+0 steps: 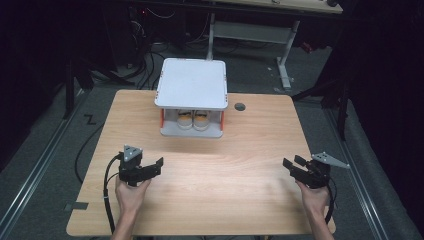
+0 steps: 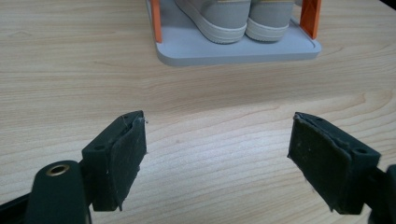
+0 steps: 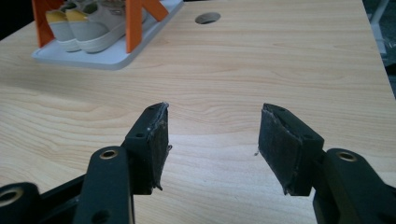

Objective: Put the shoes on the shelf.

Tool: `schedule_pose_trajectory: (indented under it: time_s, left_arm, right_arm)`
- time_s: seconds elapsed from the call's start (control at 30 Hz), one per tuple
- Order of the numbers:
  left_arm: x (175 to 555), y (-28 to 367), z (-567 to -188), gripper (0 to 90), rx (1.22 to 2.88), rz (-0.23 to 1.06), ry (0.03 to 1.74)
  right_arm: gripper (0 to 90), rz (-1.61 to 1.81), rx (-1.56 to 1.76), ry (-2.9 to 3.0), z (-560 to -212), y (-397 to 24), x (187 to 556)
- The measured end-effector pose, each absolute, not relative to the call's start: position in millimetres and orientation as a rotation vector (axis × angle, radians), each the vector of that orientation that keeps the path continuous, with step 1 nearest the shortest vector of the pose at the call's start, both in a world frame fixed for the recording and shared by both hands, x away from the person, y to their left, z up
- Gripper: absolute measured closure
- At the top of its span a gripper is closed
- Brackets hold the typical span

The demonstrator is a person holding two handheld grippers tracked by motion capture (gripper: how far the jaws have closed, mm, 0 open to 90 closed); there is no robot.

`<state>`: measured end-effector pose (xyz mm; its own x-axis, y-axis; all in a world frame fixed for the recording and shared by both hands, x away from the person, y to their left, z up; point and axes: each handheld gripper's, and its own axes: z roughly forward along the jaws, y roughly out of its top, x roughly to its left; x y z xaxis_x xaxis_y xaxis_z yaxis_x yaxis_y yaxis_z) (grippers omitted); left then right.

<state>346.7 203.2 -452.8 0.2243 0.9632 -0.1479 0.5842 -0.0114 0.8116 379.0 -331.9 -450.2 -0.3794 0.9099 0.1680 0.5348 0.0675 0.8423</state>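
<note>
Where the wooden table (image 1: 240,145) meets the person's side, two hands come in from the bottom, and each hand holds one gripper. The left gripper (image 1: 159,163) sits near the left edge of the table, and its two black jaws are spread wide with nothing between them. The right gripper (image 1: 291,162) sits near the right edge, and its two jaws are spread apart too, with nothing in them. The two grippers are well apart from each other.

At the far middle of the table stands one small shoe rack (image 1: 191,95). It has two flat grey shelves, one on top and one at the bottom, joined by orange posts (image 2: 310,17). The top shelf is bare. On the bottom shelf stand two shoes (image 1: 192,120), side by side and touching. They are grey with white soles and a bit of yellow at the back. In the left gripper view the heels of the shoes point toward the jaws.

There is one round hole (image 1: 240,106) in the table, just to the right of the rack. Behind the table is a dark floor with cables (image 1: 145,65) and the legs of one more desk (image 1: 282,55).
</note>
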Motion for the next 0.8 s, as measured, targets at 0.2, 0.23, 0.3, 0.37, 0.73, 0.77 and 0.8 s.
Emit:
schedule_pose_trajectory:
  time_s: [0.2, 0.23, 0.3, 0.37, 0.73, 0.77, 0.8]
  left_arm:
    - [351, 202, -460, 19.7, 1.714, 0.607, 1.475]
    - [352, 202, -462, 19.7, 1.715, 0.603, 1.483]
    - [354, 203, -464, 19.7, 1.733, 0.615, 1.484]
    - [356, 203, -467, 19.7, 1.742, 0.621, 1.498]
    - [369, 206, -485, 19.2, 1.776, 0.621, 1.563]
    - [370, 206, -486, 19.1, 1.779, 0.623, 1.566]
    - [371, 206, -487, 19.1, 1.773, 0.625, 1.572]
  right_arm:
    - [43.3, 1.181, 1.423, 1.954, -456, -332, 382]
    - [43.3, 1.172, 1.432, 1.952, -457, -332, 382]
    - [43.3, 1.159, 1.439, 1.95, -460, -334, 383]
    - [43.3, 1.14, 1.446, 1.954, -463, -335, 386]
    - [43.5, 1.087, 1.466, 1.972, -475, -331, 399]
    - [43.5, 1.073, 1.477, 1.973, -478, -330, 402]
    - [43.5, 1.073, 1.477, 1.973, -478, -330, 402]
